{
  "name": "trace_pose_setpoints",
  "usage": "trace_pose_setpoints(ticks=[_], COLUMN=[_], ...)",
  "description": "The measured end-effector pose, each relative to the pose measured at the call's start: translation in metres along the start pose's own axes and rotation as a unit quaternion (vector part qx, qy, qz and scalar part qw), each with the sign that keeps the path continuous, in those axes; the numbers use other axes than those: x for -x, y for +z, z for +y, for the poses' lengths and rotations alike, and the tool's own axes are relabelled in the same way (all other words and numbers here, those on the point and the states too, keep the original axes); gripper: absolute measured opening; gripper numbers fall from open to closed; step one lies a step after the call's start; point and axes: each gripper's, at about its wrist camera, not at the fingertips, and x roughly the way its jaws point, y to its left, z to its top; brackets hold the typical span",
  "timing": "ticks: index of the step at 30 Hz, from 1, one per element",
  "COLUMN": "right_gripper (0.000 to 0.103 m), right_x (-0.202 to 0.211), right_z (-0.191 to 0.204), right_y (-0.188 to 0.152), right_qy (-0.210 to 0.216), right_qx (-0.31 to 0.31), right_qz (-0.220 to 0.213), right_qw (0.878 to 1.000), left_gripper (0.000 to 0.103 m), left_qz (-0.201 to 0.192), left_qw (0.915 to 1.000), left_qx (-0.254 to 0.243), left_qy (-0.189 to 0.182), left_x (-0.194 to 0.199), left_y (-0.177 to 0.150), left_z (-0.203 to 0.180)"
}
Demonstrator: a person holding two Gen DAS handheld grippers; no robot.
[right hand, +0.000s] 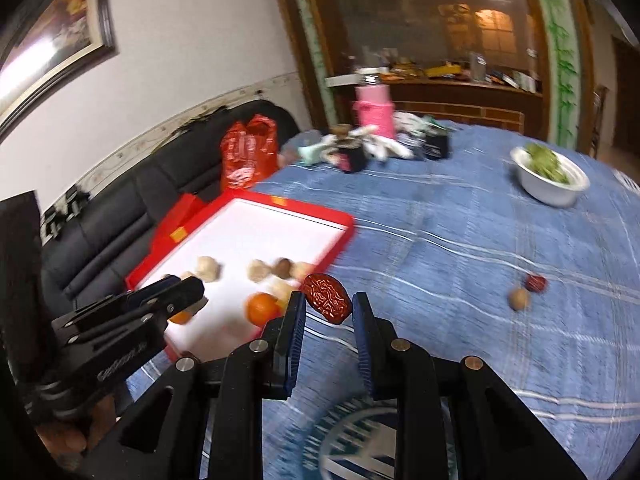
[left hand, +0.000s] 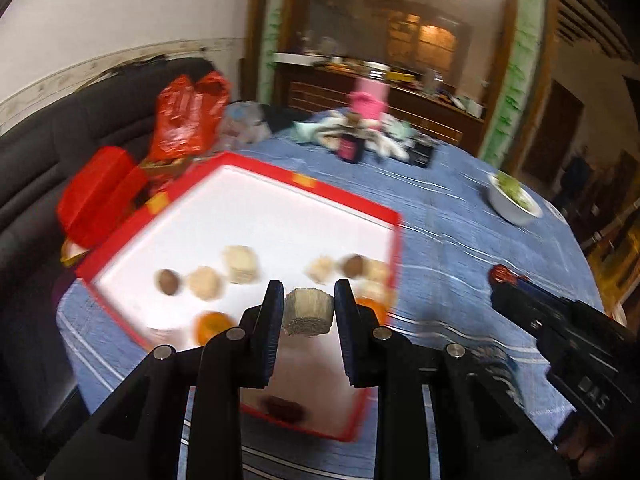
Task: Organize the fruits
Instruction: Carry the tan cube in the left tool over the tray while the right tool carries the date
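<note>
Gripping a beige cake, the left gripper hangs over the tray's near edge; the right gripper pinches one red date above the table. Two oranges lie in the tray; one date and one nut lie on the cloth.

Two oranges (blurred) — one bowl

The left wrist view is taken from just above the red-rimmed white tray, looking forward and down along black fingers. The right wrist view is set beside it, over the blue checked tablecloth. The tray, the white bowl of greens and each other's gripper (at the frame edges) are shared.
</note>
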Motion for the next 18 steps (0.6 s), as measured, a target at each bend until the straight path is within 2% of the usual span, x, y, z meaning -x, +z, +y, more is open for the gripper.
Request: trace_pose_setpoints(ticks=[4, 9, 18], right_gripper=[0.024, 0.024, 0.024], right_x=[-0.024, -0.060, -0.093], right_z=[0.030, 0.056, 0.076], right_y=[0.011, 0.022, 0.009], right_qy=[0.021, 0.035, 0.046], right_qx=[0.019, 0.030, 0.049], right_qz=[0.007, 0.026, 0.064], right_qw=[1.000, 0.999, 0.996], left_gripper=[0.024, 0.024, 0.024], left_qz=[0.000, 0.001, 0.016], left_qw=[0.9993, 0.9984, 0.9974], left_qx=[0.020, 0.029, 0.031], left_qy=[0.030, 0.049, 0.063], left_x=[-0.013, -0.028, -0.044], left_y=[0.010, 0.020, 0.020], left_z=[0.028, 0.044, 0.055])
